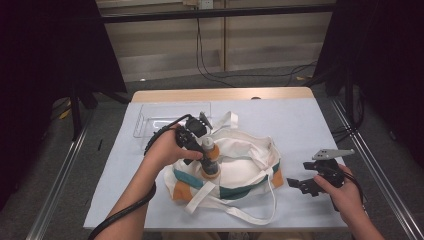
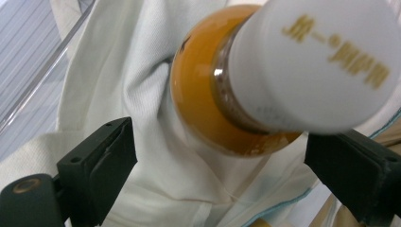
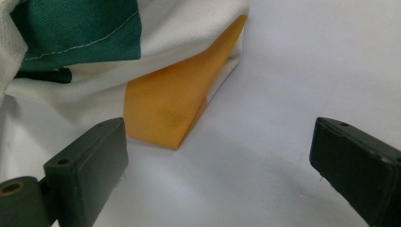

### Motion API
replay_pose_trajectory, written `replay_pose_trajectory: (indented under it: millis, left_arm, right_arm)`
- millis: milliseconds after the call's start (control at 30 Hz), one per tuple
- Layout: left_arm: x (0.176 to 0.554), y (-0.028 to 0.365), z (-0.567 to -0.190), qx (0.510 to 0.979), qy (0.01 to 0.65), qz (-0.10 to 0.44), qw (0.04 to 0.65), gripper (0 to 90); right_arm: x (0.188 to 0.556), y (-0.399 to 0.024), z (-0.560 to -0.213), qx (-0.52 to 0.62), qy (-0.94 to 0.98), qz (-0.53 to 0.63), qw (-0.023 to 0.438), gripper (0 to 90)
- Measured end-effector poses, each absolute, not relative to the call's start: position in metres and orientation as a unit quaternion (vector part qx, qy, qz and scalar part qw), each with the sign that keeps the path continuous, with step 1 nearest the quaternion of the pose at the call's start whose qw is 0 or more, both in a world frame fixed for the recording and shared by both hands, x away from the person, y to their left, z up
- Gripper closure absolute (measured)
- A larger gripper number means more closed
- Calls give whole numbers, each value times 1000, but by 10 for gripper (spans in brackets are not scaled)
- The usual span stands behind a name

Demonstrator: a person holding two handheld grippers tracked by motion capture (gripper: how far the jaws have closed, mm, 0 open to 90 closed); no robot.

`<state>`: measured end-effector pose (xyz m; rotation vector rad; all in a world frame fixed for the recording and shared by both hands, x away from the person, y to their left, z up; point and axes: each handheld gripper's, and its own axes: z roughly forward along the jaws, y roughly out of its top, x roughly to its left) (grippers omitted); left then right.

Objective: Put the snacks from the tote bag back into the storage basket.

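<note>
Bottle [image 1: 210,156] looked rigid and slick, so I straddled its cap with left gripper [image 2: 217,156] open; right gripper [image 3: 217,165] idled open.

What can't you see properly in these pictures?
- Bottle bottom: hidden inside the cloth bag in the high view, cut off by the cap in the left gripper view.
- Cap lettering: blurred in the left gripper view.
- Whether the left gripper fingers press the bottle: too small in the high view.
- Clear tray contents: faint, partly behind the left gripper.
</note>
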<state>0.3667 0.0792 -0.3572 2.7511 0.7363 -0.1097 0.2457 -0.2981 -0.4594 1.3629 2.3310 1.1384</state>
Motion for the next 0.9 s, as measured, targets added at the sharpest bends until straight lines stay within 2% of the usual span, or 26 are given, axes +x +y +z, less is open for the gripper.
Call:
replay_pose_trajectory:
  millis: [900]
  left_arm:
    - [372,66,-362,955,252,-41,148,166]
  right_arm:
    - [246,-299,-459,462,791,388,103,48]
